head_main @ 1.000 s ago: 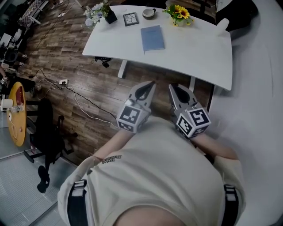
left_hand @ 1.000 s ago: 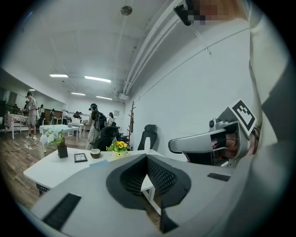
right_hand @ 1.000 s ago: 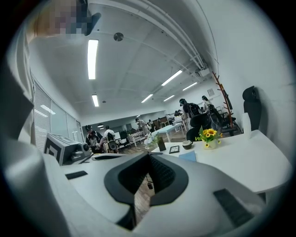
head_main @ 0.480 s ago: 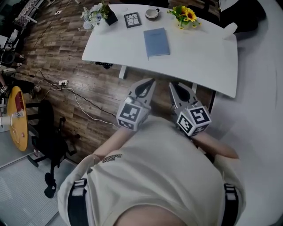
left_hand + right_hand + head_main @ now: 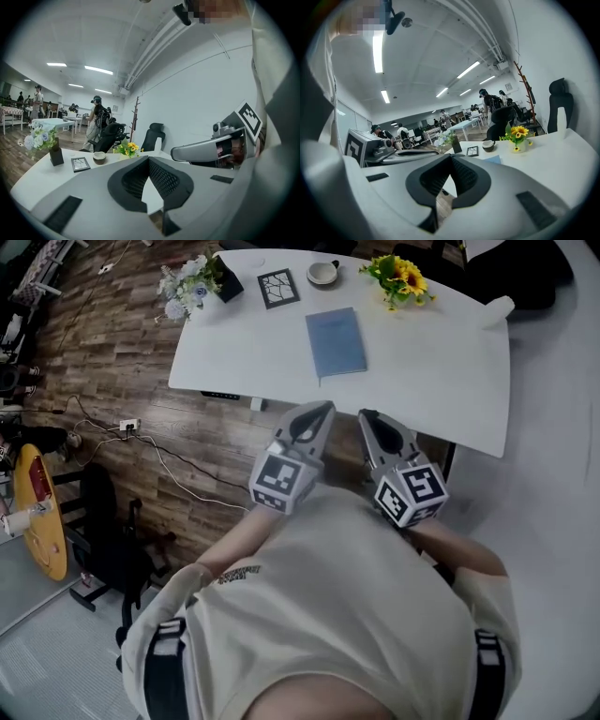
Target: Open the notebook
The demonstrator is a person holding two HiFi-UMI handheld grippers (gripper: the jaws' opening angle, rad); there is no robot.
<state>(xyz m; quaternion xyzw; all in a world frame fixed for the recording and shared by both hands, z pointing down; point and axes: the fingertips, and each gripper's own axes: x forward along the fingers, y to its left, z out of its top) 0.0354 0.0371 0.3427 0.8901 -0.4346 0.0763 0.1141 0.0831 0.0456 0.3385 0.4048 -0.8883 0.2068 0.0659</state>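
Left gripper [image 5: 322,409] & right gripper [image 5: 367,416] jaws clenched, empty; best reach closed blue rectangular notebook [image 5: 336,341] low, at cover's free edge.

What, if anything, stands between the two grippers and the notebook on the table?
Nothing visible. The closed notebook lies on the table near its front edge; the picture frame, cup and sunflowers sit beyond it. The left gripper and right gripper are short of the table, fingers together, empty.

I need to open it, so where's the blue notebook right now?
Head view: the notebook lies closed centrally on the white table, just below the cup and picture frame.
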